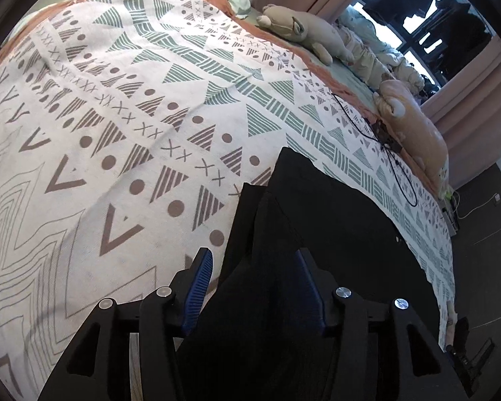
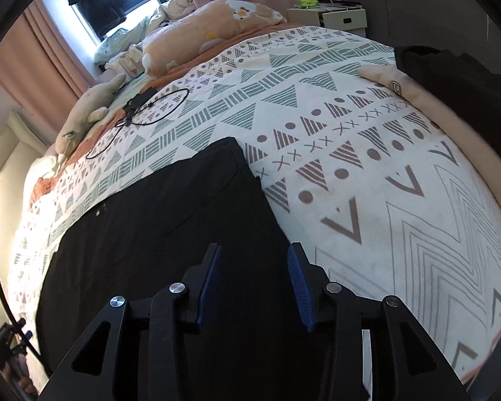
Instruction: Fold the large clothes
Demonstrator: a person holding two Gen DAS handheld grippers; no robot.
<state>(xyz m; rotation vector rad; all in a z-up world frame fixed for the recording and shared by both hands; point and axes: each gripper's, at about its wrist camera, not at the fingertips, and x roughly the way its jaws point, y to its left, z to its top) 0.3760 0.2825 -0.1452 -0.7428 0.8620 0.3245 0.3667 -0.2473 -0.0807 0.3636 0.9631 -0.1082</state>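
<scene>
A black garment (image 1: 317,220) lies flat on the patterned bedspread (image 1: 133,117), folded, with layered edges on its left side. My left gripper (image 1: 254,267) hovers over the garment's near left part. Its blue pads (image 1: 202,277) stand apart and do not press on the cloth. In the right wrist view the same black garment (image 2: 170,220) fills the lower left. My right gripper (image 2: 254,267) is above its near right edge, open, with one blue pad (image 2: 299,277) over the border between garment and bedspread (image 2: 367,153).
Plush toys (image 1: 304,33) and an orange pillow (image 1: 417,127) line the bed's far side, with a black cable (image 1: 384,140) beside them. Another dark garment (image 2: 457,77) on beige cloth lies at the bed's right edge. A nightstand (image 2: 334,16) and pink curtains (image 2: 40,53) stand beyond.
</scene>
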